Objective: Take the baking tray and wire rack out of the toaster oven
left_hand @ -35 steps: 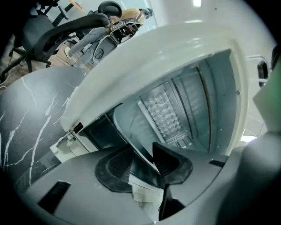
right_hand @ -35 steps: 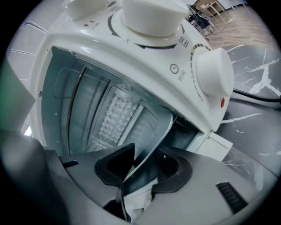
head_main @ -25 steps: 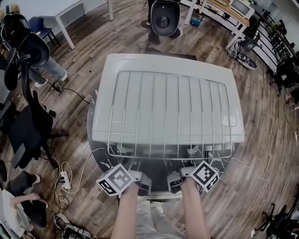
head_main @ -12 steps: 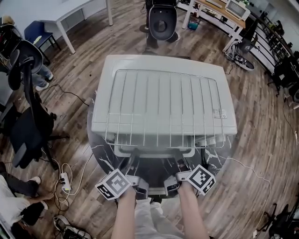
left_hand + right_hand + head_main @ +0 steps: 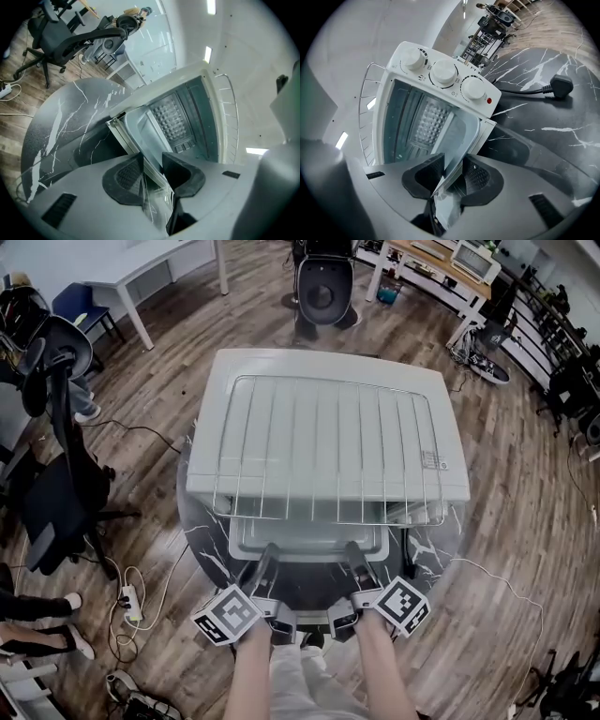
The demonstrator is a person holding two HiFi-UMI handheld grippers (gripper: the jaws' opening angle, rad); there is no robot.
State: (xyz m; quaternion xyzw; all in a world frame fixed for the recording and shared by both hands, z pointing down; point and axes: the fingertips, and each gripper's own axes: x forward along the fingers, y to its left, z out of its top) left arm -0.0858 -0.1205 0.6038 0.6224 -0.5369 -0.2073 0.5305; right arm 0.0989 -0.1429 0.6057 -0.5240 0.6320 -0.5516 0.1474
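Thin metal, the baking tray (image 5: 309, 538) looked light, stiff and slippery; left claw (image 5: 152, 169) and right claw (image 5: 451, 171) each clamped its front rim, well apart.

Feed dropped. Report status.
Left gripper, right gripper clamped on baking tray rim. Tray partway out of toaster oven. Wire rack atop it. Nothing blocking.

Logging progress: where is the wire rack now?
Head view, centre: the wire rack lies on top of the toaster oven, its near edge just above the partly drawn-out baking tray.
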